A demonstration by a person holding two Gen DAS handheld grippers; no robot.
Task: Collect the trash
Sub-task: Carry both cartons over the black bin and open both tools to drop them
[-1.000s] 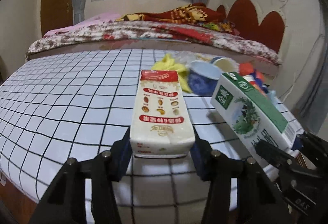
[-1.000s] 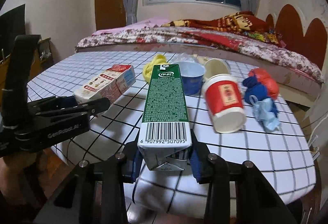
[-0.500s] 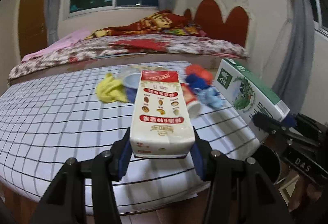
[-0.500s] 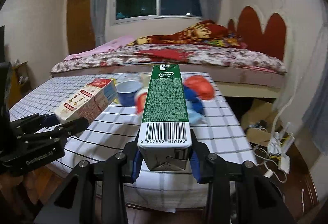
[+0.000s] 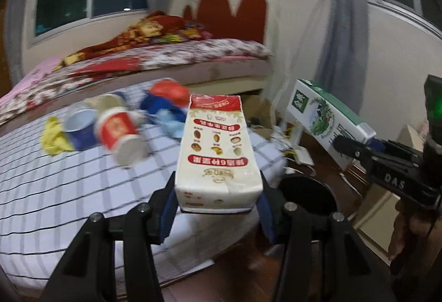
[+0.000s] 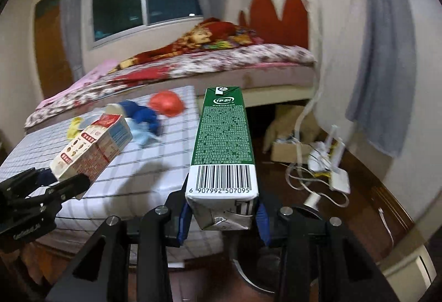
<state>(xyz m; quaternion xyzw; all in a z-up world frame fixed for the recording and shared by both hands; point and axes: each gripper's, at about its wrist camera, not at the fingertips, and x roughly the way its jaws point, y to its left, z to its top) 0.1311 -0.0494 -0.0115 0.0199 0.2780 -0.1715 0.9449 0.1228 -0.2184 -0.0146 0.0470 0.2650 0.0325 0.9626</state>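
Left wrist view: the checkered desk [image 5: 55,191] carries cups and rags near its far edge. Past its right edge, the left gripper [image 5: 218,208] clamps a white carton [image 5: 218,153]; the right gripper [image 6: 222,215] clamps a green carton [image 6: 223,142].

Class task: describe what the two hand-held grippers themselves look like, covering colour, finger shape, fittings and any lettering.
Both are black. The left gripper and the right gripper each have two angular black fingers with silver screw heads and blue pads. Seen from the other camera, the right gripper's side reads "DAS", with a green light above it; the left gripper's lettering is too blurred to read.
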